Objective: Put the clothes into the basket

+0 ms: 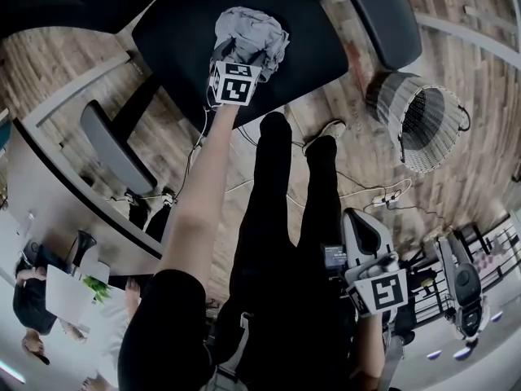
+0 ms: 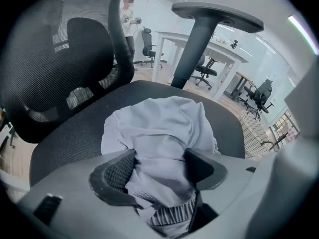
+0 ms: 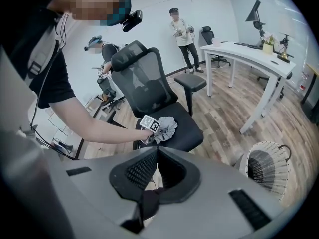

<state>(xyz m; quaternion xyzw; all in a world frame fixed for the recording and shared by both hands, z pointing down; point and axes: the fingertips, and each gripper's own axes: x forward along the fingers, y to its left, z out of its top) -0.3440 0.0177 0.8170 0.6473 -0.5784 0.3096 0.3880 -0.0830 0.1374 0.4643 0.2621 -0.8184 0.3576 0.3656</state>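
Observation:
A crumpled light-grey garment lies on the black seat of an office chair. In the left gripper view the cloth fills the wide gap between the jaws of my left gripper and touches both pads, with a striped hem hanging below. From above, that gripper points down into the heap. My right gripper hangs low by the person's legs, shut and empty; it also shows in the head view. A wire basket stands on the floor right of the chair.
The chair's mesh back and armrest rise round the seat. The basket lies on its side on the wooden floor, near a white desk. Cables trail on the floor. Other people stand further back.

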